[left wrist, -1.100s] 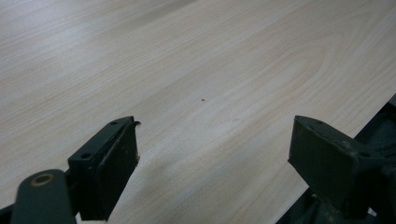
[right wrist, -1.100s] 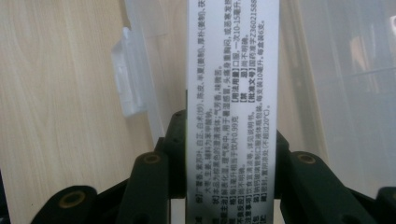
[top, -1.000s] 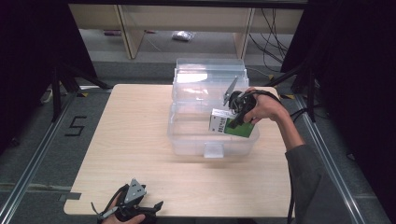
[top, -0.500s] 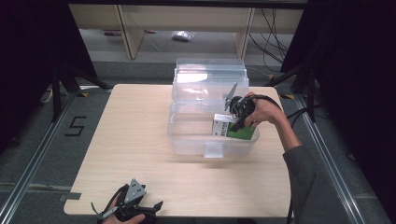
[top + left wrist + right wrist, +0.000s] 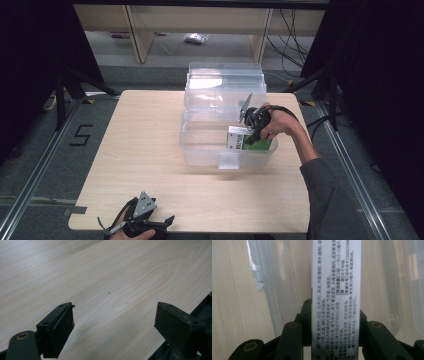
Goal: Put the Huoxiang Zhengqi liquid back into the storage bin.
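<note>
— Where does the box (image 5: 336, 290) sit?
— Between the right gripper (image 5: 254, 131)'s jaws, inside the bin (image 5: 200, 150) on the table (image 5: 140, 140).
— And the left gripper (image 5: 113, 325)?
— Low over the table's near edge, bare tabletop ahead of its jaws, the bin well apart beyond.

Grey floor (image 5: 40, 150) marked "5", wooden shelving (image 5: 135, 35) behind, dark curtains (image 5: 380, 75) alongside.

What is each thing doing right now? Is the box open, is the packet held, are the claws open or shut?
clear plastic bin: open, lid tipped back behind it.
green and white box: held upright inside the bin.
right gripper: jaws shut on the box's sides.
left gripper: jaws open, holding nothing, over the table.
</note>
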`<state>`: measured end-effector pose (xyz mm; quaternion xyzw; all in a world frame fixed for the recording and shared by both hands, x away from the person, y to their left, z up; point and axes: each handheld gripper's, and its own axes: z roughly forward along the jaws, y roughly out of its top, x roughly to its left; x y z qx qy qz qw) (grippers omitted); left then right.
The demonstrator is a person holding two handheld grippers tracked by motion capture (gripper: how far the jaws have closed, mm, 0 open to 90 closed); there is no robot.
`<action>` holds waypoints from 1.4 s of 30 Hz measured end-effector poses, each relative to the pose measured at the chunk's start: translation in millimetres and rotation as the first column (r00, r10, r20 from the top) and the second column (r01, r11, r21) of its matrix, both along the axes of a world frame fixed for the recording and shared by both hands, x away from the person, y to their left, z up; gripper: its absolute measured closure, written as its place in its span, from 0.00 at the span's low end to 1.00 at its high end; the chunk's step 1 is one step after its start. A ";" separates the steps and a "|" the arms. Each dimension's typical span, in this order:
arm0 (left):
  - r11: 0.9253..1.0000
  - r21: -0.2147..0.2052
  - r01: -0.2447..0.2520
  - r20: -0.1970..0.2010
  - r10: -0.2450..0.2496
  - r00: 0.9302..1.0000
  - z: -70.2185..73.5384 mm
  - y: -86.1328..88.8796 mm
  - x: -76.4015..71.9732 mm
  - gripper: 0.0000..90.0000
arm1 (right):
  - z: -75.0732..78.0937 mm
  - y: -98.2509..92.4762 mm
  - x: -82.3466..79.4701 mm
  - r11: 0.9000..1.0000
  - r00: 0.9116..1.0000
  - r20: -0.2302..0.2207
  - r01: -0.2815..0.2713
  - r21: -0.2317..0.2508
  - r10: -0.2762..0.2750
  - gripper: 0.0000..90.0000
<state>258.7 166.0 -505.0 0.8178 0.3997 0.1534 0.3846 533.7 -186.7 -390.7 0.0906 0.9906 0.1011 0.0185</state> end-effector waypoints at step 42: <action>1.000 -0.004 -0.012 0.000 0.012 1.000 -0.4 -1.2 -0.8 0.17 | 10.2 -18.1 -10.9 0.990 0.991 -0.007 0.132 0.038 -0.132 0.54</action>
